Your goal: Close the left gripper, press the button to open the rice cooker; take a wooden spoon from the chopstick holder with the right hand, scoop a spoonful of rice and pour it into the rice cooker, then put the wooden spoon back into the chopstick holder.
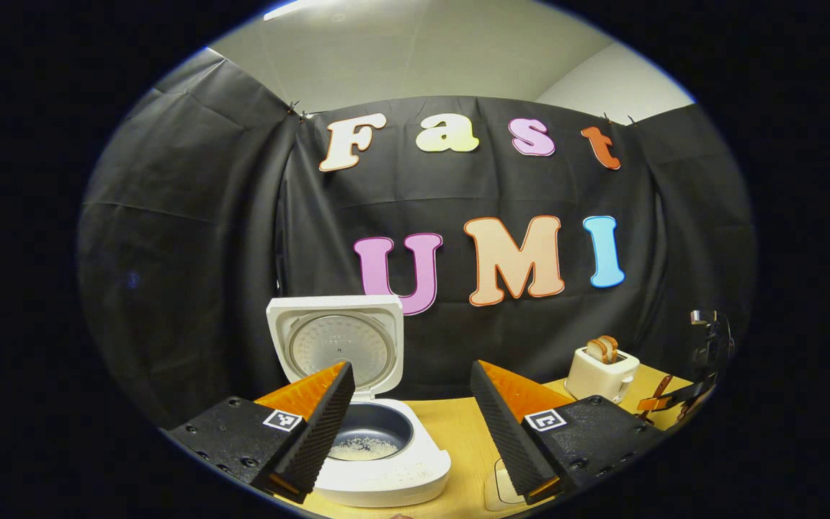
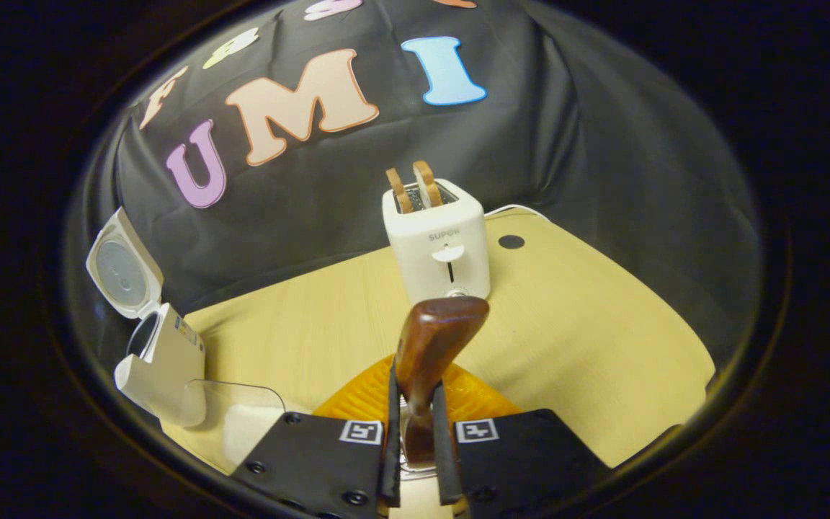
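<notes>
Rice [image 1: 363, 448] lies in the dark inner pot of the rice cooker [image 1: 386, 461], which in the left gripper view sits just ahead of the left gripper [image 1: 411, 425], low between its two fingers and nearer the left-hand one; those fingers stand well apart, released and holding nothing, and the cooker's lid [image 1: 336, 344] is swung up behind the pot. Far off to the right in that view, past a toaster [image 1: 601, 371] with bread in its slots, the right gripper [image 1: 678, 396] shows small at the table's edge with a brown handle in it. In the right gripper view the right gripper [image 2: 415, 432] is clenched on the wooden spoon [image 2: 429, 353], both fingers pressing its shaft; the spoon's long axis runs straight ahead and upward out of the jaws, its rounded end towards the toaster [image 2: 435, 241]. I cannot make out the chopstick holder; a clear rim low between the fingers may be it. From this gripper the open rice cooker [image 2: 159, 353] lies well away to the left, a clear container [image 2: 242, 411] of something white just beside it. By my reading the right hand is the one to act. The pale wooden table [image 2: 566, 339] is otherwise bare, backed by the black cloth wall [image 2: 588, 144].
</notes>
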Available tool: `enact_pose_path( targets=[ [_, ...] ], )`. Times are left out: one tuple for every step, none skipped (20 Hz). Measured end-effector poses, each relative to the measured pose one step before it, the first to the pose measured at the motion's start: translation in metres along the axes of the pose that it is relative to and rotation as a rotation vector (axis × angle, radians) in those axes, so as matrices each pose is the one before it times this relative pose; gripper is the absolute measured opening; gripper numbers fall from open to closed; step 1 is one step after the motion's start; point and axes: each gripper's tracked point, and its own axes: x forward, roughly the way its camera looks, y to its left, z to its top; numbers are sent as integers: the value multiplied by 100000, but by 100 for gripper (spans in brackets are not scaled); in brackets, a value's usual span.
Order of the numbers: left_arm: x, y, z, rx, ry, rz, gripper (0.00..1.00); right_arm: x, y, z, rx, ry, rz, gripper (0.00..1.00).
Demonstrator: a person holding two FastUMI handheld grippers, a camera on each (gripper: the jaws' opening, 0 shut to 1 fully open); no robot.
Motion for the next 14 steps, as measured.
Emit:
enact_pose_path(
  targets=[
    [86,34,82,-114,-156,-163,94,-760,80,546,675,-1045,28,29],
    [-35,29,49,-71,-200,-34,94,-133,-113,343,319,-1458,-476,39],
    [-29,73,-3,-74,-197,-189,95,-200,-224,364,-68,-1291,-768,49],
    [138,35,93,-106,-206,-36,95,-240,-188,233,-113,-900,-626,59],
    [23,127,8,-181,-303,-98,95,-322,-221,276,-537,-860,-1069,69],
    [136,209,104,-193,-161,12,95,-441,-466,302,-957,-959,-1723,79],
    [115,255,-2,-196,-258,220,95,-362,-374,355,-1008,-1015,-1597,89],
    [91,340,106,-144,-264,368,95,-414,-164,465,-830,-1604,-987,99],
    [172,247,-14,-203,-4,393,95,-484,28,731,-900,-1970,-489,99],
    [232,408,160,-87,-141,406,95,-473,3,699,-1097,-2088,-410,99],
    [300,501,29,-41,-60,641,95,-480,131,807,-1407,-2321,-76,99],
    [447,471,168,349,-204,684,94,-526,56,801,-1687,-2306,-27,99],
    [214,663,179,630,-586,950,94,-598,250,881,-1698,-2177,434,99],
    [425,633,364,584,-706,984,94,-537,400,760,-1807,-1800,577,99]
  ],
)
